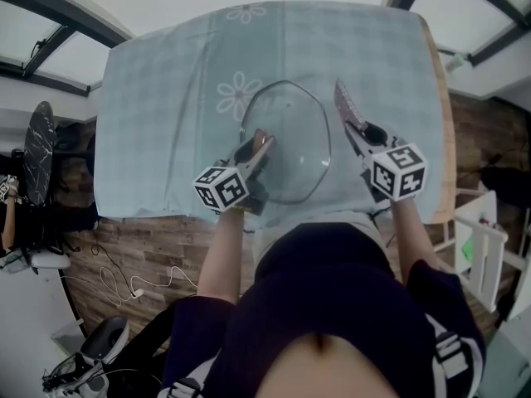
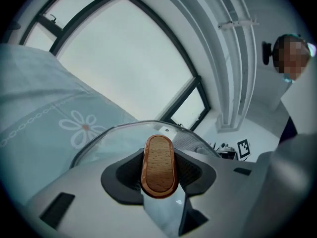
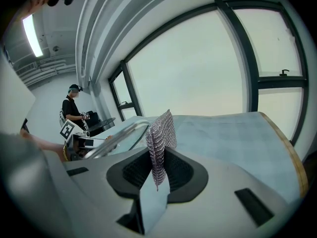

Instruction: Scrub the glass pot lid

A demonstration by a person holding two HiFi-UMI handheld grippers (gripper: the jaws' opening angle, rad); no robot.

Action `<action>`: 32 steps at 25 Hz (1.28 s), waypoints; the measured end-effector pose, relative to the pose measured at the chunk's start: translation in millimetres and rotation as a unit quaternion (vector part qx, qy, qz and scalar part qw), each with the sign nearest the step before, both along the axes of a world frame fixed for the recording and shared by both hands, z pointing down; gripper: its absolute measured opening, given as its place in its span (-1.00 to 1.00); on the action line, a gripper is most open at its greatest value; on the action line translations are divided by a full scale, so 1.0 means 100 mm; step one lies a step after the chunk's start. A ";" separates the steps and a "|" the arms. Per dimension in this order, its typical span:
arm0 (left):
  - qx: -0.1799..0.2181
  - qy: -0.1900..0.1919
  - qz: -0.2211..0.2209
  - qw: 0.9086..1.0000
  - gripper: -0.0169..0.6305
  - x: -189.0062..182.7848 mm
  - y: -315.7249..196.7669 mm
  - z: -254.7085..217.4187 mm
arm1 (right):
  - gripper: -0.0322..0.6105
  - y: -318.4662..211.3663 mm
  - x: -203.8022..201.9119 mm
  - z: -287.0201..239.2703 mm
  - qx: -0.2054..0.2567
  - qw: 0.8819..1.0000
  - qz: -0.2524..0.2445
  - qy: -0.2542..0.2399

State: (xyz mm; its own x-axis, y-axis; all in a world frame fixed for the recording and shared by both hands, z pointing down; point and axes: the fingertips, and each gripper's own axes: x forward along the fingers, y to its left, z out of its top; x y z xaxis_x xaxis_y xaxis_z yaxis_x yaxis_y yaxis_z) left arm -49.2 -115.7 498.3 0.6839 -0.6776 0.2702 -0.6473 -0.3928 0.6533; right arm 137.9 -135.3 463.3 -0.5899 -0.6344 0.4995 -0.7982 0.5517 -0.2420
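A round glass pot lid point(image 1: 292, 143) with a metal rim hangs over the table, and my left gripper point(image 1: 260, 143) is shut on its oval wooden knob point(image 1: 259, 139). In the left gripper view that wooden knob point(image 2: 159, 165) fills the space between the jaws of the left gripper point(image 2: 159, 175), with the lid's rim point(image 2: 119, 132) arching behind it. My right gripper point(image 1: 352, 123) is shut on a silvery mesh scrubbing cloth point(image 1: 344, 100), just right of the lid's edge and apart from it. From the right gripper point(image 3: 157, 175) the mesh cloth point(image 3: 160, 140) sticks up, with the lid's rim point(image 3: 120, 134) to its left.
A pale blue checked tablecloth point(image 1: 182, 73) with flower prints covers the table; its wooden edge point(image 1: 445, 123) shows at the right. A white rack point(image 1: 485, 243) stands on the floor at the right, cables point(image 1: 137, 284) lie at the left. A person point(image 3: 74, 110) stands far off.
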 end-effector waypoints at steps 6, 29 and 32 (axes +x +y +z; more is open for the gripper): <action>0.011 0.119 0.008 0.993 -0.44 0.05 0.05 -0.17 | -0.65 0.03 -0.09 0.00 0.000 1.000 -0.013 -0.003; 0.038 0.334 -0.001 0.942 -0.44 -0.27 0.21 -0.34 | -0.65 0.21 -1.14 -0.03 0.019 0.989 -0.140 -0.046; 0.040 0.345 -0.006 0.938 -0.44 -0.30 0.22 -0.34 | -0.65 0.20 -1.25 -0.04 0.024 0.987 -0.152 -0.048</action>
State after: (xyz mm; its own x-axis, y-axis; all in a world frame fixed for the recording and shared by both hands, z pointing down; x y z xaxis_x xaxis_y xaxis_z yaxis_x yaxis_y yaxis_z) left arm -79.6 -93.7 464.8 0.6700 -0.6855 -0.2849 -0.0866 -0.4533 0.8871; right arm 12.9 -115.7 459.5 -0.7999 -0.4431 0.4048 -0.5688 0.7747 -0.2761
